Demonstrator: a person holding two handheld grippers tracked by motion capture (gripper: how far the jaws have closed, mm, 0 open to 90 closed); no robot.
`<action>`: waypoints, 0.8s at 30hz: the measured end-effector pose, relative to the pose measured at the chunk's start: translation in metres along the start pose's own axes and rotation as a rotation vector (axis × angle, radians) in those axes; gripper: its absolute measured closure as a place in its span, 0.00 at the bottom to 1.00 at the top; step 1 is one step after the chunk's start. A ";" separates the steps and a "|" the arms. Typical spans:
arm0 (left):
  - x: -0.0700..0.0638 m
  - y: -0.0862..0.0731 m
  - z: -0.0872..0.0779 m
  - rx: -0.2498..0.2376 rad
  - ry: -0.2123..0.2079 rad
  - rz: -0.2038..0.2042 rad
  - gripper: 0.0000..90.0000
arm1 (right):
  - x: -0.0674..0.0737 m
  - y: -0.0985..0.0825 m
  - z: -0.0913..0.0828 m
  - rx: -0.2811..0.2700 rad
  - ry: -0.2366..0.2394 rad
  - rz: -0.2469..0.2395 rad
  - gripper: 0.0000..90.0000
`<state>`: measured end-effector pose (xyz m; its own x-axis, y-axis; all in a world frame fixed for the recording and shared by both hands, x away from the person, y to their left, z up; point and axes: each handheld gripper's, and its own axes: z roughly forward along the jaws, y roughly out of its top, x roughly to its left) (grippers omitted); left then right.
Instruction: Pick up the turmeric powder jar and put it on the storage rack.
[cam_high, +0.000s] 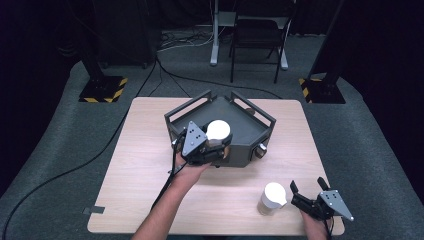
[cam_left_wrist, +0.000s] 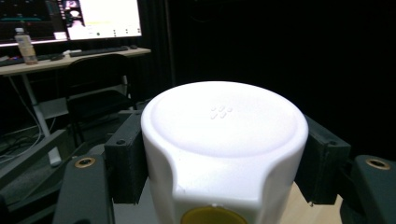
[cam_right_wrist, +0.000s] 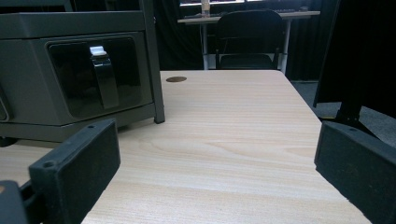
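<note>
A white-lidded jar (cam_left_wrist: 224, 149) is being gripped between the closed jaws of the left gripper (cam_high: 207, 145) over the grey tray (cam_high: 250, 127), while a second jar (cam_high: 271, 198), apparently still unhandled, is being left just beside the wide-open, empty right gripper (cam_high: 306, 194).

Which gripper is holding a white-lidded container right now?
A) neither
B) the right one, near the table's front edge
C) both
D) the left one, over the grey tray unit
D: the left gripper has its jaws closed on the sides of a white-lidded container above the grey tray unit, while the right gripper is open beside a second container standing on the table.
</note>
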<state>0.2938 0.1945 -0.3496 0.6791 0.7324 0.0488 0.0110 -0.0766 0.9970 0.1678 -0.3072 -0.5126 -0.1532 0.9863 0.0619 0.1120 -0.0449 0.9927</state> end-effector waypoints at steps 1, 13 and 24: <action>0.000 0.001 0.002 0.001 0.010 0.000 0.34 | -0.001 0.000 0.000 0.000 0.001 0.000 0.00; -0.004 0.010 0.024 0.001 0.077 0.023 0.34 | 0.000 0.001 0.000 0.004 0.002 -0.002 0.00; -0.008 0.012 0.046 0.009 0.164 0.005 0.34 | -0.001 0.000 0.000 -0.003 0.003 0.002 0.00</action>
<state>0.3221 0.1563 -0.3405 0.5499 0.8328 0.0637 0.0153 -0.0863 0.9961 0.1675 -0.3078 -0.5130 -0.1554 0.9858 0.0639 0.1097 -0.0471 0.9929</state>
